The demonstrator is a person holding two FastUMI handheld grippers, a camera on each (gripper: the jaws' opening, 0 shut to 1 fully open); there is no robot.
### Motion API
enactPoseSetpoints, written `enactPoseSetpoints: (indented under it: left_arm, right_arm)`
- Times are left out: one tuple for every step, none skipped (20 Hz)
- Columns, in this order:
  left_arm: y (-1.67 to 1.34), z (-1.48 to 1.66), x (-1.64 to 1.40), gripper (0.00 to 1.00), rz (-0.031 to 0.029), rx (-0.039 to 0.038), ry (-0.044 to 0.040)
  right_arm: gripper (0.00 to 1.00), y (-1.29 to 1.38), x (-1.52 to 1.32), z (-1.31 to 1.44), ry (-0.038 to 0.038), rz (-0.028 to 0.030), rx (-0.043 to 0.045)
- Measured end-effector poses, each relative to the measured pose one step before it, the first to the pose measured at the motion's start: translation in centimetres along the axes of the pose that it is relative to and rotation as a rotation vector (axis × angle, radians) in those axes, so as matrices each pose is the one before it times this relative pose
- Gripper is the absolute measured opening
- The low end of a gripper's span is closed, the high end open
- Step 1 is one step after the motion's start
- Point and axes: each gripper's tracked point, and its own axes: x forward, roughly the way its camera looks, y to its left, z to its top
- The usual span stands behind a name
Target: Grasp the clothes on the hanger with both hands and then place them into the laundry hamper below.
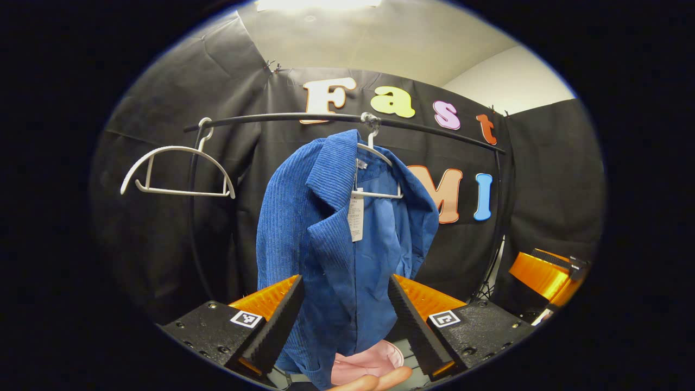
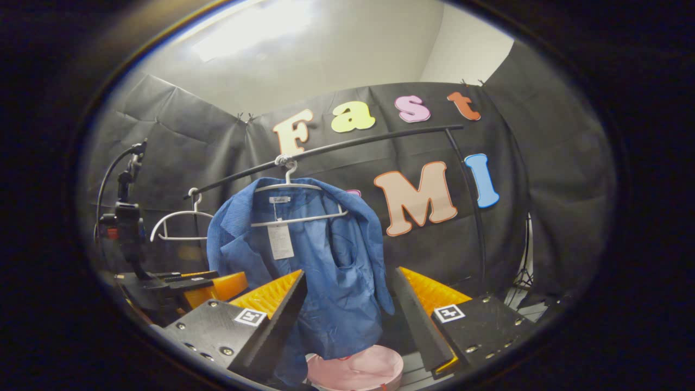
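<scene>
A blue jacket [image 1: 336,244] is hung on a white hanger [image 1: 374,163] from the rail [image 1: 326,117], above a pink hamper [image 2: 355,369]. Left gripper [image 1: 343,320] and right gripper [image 2: 350,320] are held spread, nothing gripped.

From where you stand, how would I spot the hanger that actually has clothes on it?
Find the black rail curving across the booth's dark wall. Two white hangers hook over it; the bare hanger hangs toward one end. The loaded hanger carries a blue corduroy jacket with a paper tag, above the pink hamper.
</scene>
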Motion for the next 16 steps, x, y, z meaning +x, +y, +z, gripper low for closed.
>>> enactPoseSetpoints:
  left_arm:
    - [0.601,0.005,0.093,0.92,0.00877,0.00141,0.00034]
    - [0.519,-0.059,-0.055,0.92,0.00541,0.00243,-0.00049]
    - [0.381,0.167,0.260,0.92,0.00221,0.00216,-0.00111]
    - [0.376,-0.004,0.251,0.95,0.00625,0.00115,-0.00259]
    - [0.348,-0.172,0.101,0.92,0.01536,-0.00153,0.00537]
    - [0.508,-0.256,0.202,0.92,0.01122,-0.00295,0.00630]
    - [0.232,-0.027,0.229,0.92,-0.00134,0.00052,0.00350]
    - [0.011,-0.163,0.143,0.92,-0.00385,0.00364,0.00089]
    - [0.061,0.039,0.057,0.92,-0.00043,0.00669,-0.00104]
    - [0.145,-0.036,-0.021,0.92,0.00480,0.00282,-0.00112]
    - [0.082,-0.089,0.007,0.92,0.00585,-0.00251,0.00113]
    - [-0.153,-0.091,0.029,0.92,0.00271,-0.00608,0.00057]
    - [-0.151,0.006,0.081,0.92,0.00500,-0.00507,0.00088]
    - [-0.080,-0.144,0.127,0.92,0.00659,0.00250,0.00723]
    - [0.056,-0.081,0.027,0.92,0.01246,0.00399,0.00510]
    - [-0.285,0.117,0.101,0.92,0.00433,0.00578,-0.00550]
  right_arm:
    - [0.94,0.233,1.008,0.194,-0.00594,0.00888,-0.01751]
    - [0.96,0.294,1.040,-0.141,0.00198,0.00795,-0.01344]
    - [0.94,0.086,1.244,0.008,0.00650,0.00151,-0.00622]
    - [0.96,0.057,1.240,-0.396,0.01499,0.00354,-0.00624]
    - [0.96,0.004,1.399,-0.258,0.00940,0.00758,-0.01033]
    - [0.94,-0.171,1.626,-0.376,0.01225,0.00527,-0.01315]
    - [0.96,-0.564,1.645,-0.137,0.00982,-0.00016,-0.01429]
    - [0.96,-0.608,1.760,-0.049,0.00378,-0.00737,-0.01238]
    - [0.96,-0.657,1.838,0.465,-0.01967,-0.00381,-0.01272]
    - [0.94,-0.661,1.839,0.374,-0.01484,-0.00861,-0.00695]
    - [0.95,-0.721,1.596,0.326,-0.00638,-0.01179,0.00288]
    - [0.96,-0.454,1.719,0.223,-0.00523,-0.00261,0.01274]
    - [0.96,-0.324,1.775,0.202,-0.00009,-0.00619,0.02634]
    - [0.96,0.081,1.254,-0.204,0.01863,0.01254,0.02130]
    - [0.94,0.191,1.193,-0.232,0.00966,0.03099,0.01804]
    - [0.96,0.176,1.195,-0.100,0.01303,0.01411,0.01008]
